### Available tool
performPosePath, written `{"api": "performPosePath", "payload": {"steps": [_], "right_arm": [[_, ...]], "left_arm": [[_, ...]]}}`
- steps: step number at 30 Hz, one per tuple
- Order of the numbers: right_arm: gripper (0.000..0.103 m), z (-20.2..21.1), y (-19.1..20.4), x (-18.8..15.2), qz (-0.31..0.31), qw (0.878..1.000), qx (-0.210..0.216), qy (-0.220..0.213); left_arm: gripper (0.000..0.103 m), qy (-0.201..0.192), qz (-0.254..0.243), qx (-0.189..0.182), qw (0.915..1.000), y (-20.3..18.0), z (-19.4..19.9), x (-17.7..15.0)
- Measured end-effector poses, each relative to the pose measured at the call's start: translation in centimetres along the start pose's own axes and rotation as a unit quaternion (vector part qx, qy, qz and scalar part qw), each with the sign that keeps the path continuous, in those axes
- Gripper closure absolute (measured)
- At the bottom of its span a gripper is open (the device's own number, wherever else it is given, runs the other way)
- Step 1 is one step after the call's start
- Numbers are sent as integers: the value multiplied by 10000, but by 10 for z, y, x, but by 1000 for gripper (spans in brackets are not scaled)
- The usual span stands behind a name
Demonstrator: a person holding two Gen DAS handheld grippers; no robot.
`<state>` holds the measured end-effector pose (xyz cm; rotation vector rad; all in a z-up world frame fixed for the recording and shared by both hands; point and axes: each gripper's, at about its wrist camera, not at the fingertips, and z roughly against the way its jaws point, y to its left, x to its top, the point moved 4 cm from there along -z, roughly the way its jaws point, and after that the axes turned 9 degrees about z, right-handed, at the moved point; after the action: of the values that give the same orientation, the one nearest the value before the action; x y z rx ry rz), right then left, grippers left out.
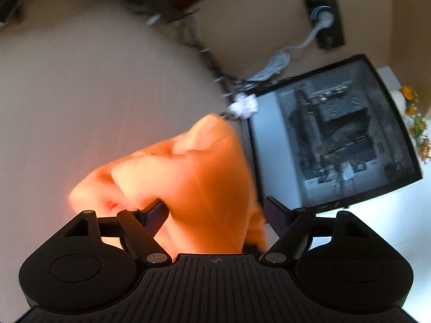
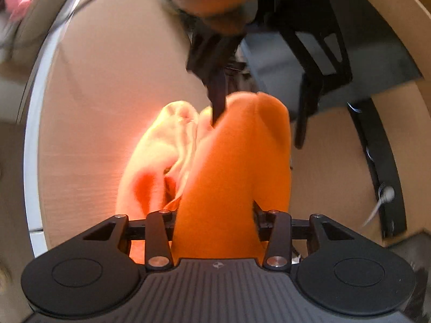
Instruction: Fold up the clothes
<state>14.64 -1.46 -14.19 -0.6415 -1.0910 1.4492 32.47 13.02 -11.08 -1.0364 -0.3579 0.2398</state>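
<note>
An orange garment point(image 1: 204, 183) is bunched up over the tan tabletop point(image 1: 94, 94). In the left wrist view it fills most of the gap between my left gripper's point(image 1: 216, 207) fingers, which stand wide apart, so that gripper is open. In the right wrist view the same orange garment point(image 2: 237, 161) rises from my right gripper point(image 2: 215, 212), whose fingers press in on a thick fold, shut on it. At the cloth's far end, one dark finger point(image 2: 216, 99) of the left gripper pokes into the garment. A pale inner side of the garment point(image 2: 167, 140) shows at the left.
A dark-framed screen point(image 1: 336, 134) leans at the right, beside a white cable point(image 1: 274, 64) and a black power strip point(image 1: 326, 13). Orange flowers point(image 1: 414, 113) sit at the far right. A hand point(image 2: 215, 5) holds the left gripper. The table's pale rim point(image 2: 32, 134) curves along the left.
</note>
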Motion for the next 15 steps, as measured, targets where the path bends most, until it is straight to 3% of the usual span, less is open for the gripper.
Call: {"api": "performPosePath", "payload": {"steps": [3,7,10,12,15], "right_arm": [[69,5,-14,-9,171,9980,-611,-2],[69,6,-13,-10,742,9933,-885,-29],[67,5,25,-4,1595,9859,-451,-216],[60,5,55,1,2170,9755,-107,-340],[55,8,72,7,2337,9712,15,-468]], "left_arm": [[29,-4,-402,-218,9990,-27,1,9],[31,16,-287,225,9993,3,12,5],[32,31,-201,556,9982,27,20,2],[31,41,-143,777,9969,42,25,-1],[29,3,-117,1030,9946,59,36,-3]]}}
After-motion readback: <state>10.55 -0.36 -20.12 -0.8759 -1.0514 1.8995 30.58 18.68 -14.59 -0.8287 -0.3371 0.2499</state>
